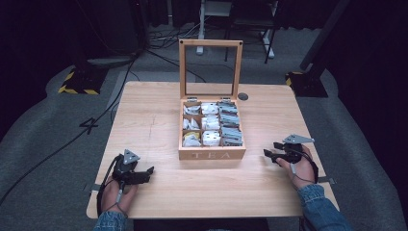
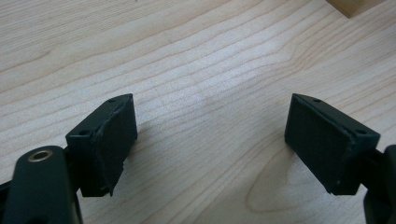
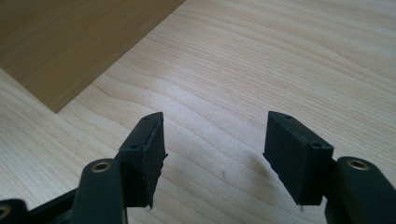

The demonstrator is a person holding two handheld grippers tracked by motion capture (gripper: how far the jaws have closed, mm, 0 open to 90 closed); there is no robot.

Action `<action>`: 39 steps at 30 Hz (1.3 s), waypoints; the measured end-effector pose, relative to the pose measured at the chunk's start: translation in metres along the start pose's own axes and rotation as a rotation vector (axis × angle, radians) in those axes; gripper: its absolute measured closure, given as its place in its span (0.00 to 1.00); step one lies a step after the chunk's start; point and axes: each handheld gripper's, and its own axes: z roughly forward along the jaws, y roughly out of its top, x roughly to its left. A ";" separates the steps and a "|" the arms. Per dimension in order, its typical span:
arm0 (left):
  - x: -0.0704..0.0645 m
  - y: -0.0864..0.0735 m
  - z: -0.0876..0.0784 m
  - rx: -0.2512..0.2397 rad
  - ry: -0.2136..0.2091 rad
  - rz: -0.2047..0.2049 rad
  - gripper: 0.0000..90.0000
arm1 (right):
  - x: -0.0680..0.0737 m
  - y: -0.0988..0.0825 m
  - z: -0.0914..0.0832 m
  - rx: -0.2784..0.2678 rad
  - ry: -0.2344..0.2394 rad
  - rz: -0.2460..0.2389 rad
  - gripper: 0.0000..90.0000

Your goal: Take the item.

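The person wears blue denim sleeves with turned-back cuffs, one at 7 o'clock (image 1: 109,221) and one at 5 o'clock (image 1: 320,204) in the high view. Each hand carries a black two-jaw gripper, left (image 1: 144,172) and right (image 1: 270,154), topped by a grey three-cornered plate and trailing a thin cable over the wrist. In the gripper views each jaw ends in a flat rectangular black pad (image 2: 114,140) with two small screw holes on its edge, and a brass-ringed hole (image 3: 101,166) marks the arm behind
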 end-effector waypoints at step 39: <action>0.002 0.004 0.003 0.001 -0.005 0.000 0.18 | 0.047 0.078 -0.036 -0.098 0.144 -0.006 0.49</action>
